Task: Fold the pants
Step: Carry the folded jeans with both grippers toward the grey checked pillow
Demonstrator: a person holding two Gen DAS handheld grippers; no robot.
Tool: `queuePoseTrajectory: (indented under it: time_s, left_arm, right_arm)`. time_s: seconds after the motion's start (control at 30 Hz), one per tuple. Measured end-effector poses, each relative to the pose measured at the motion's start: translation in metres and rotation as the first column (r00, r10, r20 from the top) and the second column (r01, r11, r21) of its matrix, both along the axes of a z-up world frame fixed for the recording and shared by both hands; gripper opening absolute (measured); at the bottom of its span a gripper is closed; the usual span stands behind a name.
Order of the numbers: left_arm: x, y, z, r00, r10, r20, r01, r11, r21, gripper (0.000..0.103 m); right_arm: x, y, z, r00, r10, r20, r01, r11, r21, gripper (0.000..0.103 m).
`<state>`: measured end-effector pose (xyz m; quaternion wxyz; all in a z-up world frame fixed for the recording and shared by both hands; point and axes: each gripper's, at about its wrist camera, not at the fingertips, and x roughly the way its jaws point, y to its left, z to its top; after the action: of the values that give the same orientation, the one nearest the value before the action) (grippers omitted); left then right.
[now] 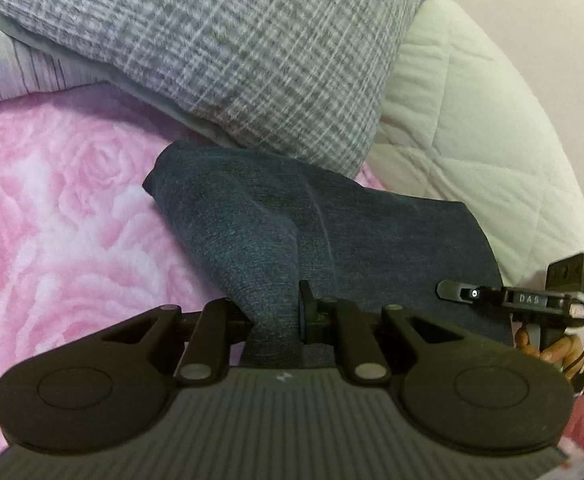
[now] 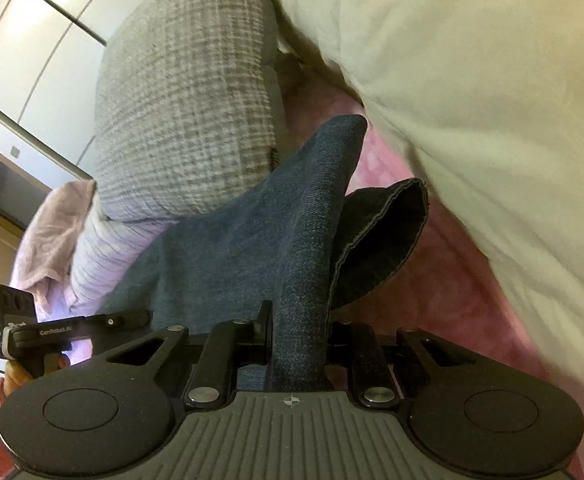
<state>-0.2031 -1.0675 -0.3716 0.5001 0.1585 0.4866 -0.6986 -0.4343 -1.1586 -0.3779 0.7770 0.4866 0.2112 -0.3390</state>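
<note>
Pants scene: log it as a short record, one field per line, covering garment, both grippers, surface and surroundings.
garment: dark blue pants, bunched and lifted at the near end
left gripper: shut on pants
right gripper: shut on pants
hem: open leg end hangs right of the pinched fold
surface: pink rose-pattern blanket
behind: grey plaid pillow, touching the pants' far edge
right side: cream quilted duvet

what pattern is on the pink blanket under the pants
Large embossed roses, tone-on-tone pink, on the blanket; clearest in the left wrist view.
</note>
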Motion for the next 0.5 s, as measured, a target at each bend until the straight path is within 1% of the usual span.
queuePoseTrajectory:
  time_s: [0.07, 0.13, 0.17, 0.2, 0.27, 0.3, 0.33, 0.37, 0.4, 0.47, 0.5]
  left_arm:
    - [-0.002, -0.003, -0.009, 1.0, 0.005, 0.004, -0.005, 1.0, 0.013, 0.011]
    - [-0.001, -0.004, -0.017, 1.0, 0.015, 0.004, -0.016, 1.0, 0.018, 0.011]
    - [-0.001, -0.003, -0.021, 1.0, 0.016, 0.007, -0.016, 1.0, 0.019, 0.013]
    - [-0.001, -0.002, -0.022, 1.0, 0.014, 0.017, -0.014, 1.0, 0.016, 0.017]
    - [-0.003, 0.001, -0.02, 0.999, 0.016, 0.052, -0.016, 1.0, 0.014, 0.022]
    - [-0.002, 0.003, -0.019, 0.998, 0.021, 0.064, -0.023, 1.0, 0.017, 0.025]
    - [0.001, 0.006, -0.016, 0.997, 0.033, 0.069, -0.035, 0.999, 0.019, 0.027]
    - [0.003, 0.009, -0.013, 0.996, 0.047, 0.075, -0.049, 0.999, 0.019, 0.027]
    - [0.005, 0.011, -0.008, 0.994, 0.059, 0.093, -0.06, 0.998, 0.016, 0.027]
    - [0.008, 0.016, 0.003, 0.988, 0.078, 0.131, -0.079, 0.997, 0.0, 0.027]
    - [0.009, 0.018, 0.008, 0.984, 0.095, 0.15, -0.095, 0.995, -0.008, 0.026]
  right_arm:
    - [-0.001, -0.004, -0.011, 1.0, -0.001, -0.017, 0.002, 1.0, 0.025, 0.014]
    - [-0.003, -0.007, -0.02, 1.0, -0.017, -0.027, 0.018, 0.999, 0.045, 0.017]
    - [-0.004, -0.008, -0.023, 0.999, -0.029, -0.037, 0.032, 0.998, 0.059, 0.026]
    - [-0.004, -0.009, -0.025, 0.997, -0.04, -0.062, 0.044, 0.997, 0.064, 0.037]
    - [-0.003, -0.007, -0.022, 0.991, -0.064, -0.117, 0.072, 0.995, 0.068, 0.043]
    - [-0.003, -0.004, -0.018, 0.985, -0.086, -0.147, 0.096, 0.993, 0.063, 0.051]
    - [-0.002, 0.001, -0.01, 0.97, -0.124, -0.208, 0.134, 0.99, 0.037, 0.054]
    - [0.0, 0.008, -0.001, 0.943, -0.166, -0.288, 0.171, 0.985, -0.01, 0.054]
    - [0.002, 0.015, 0.007, 0.917, -0.197, -0.348, 0.191, 0.98, -0.051, 0.054]
    - [0.005, 0.03, 0.026, 0.871, -0.245, -0.425, 0.214, 0.97, -0.118, 0.054]
    - [0.007, 0.035, 0.034, 0.858, -0.262, -0.442, 0.217, 0.964, -0.151, 0.053]
